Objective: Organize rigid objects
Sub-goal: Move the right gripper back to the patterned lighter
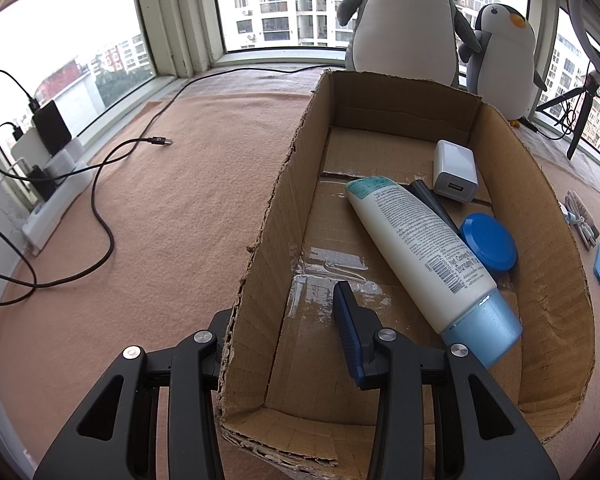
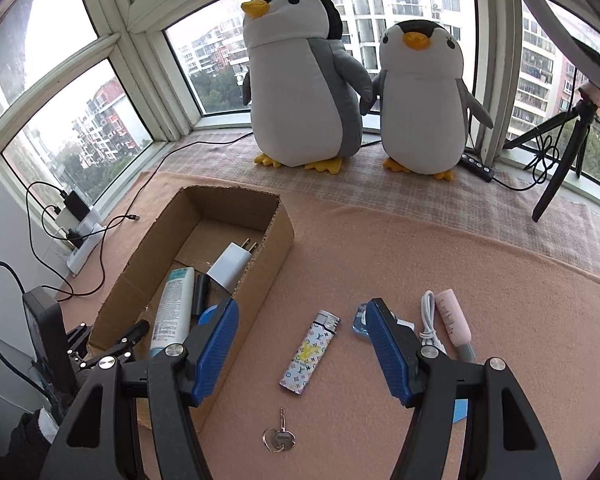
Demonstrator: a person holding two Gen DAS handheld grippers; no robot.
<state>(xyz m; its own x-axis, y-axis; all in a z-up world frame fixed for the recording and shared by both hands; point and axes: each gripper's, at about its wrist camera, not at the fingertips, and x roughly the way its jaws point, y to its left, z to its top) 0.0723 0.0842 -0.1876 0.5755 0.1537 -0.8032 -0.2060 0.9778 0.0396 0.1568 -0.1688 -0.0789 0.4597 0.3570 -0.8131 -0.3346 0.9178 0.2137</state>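
Right wrist view: two plush penguins (image 2: 304, 80) stood side by side on the window ledge, well behind the work surface. On the pink blanket (image 2: 380, 248) lay an open cardboard box (image 2: 278, 236), holding a white lotion tube (image 2: 172, 308), a white plug charger (image 2: 230, 266), a dark cylinder (image 2: 200, 294) and a blue round lid (image 2: 210, 314). The left gripper (image 1: 288, 328) pinched the box's left wall — one finger outside, the blue-padded one inside, pads pressed on the cardboard. The right gripper (image 2: 300, 344) hovered with its jaws spread wide and nothing between the pads. Below that gap, on the blanket just right of the box, lay a patterned lighter (image 2: 310, 354). Right of it lay a coiled white cable (image 2: 430, 320) and, just beside that, a pink tube (image 2: 454, 316). A small key on a ring (image 2: 280, 436) lay near the lighter's lower end — apart from it.
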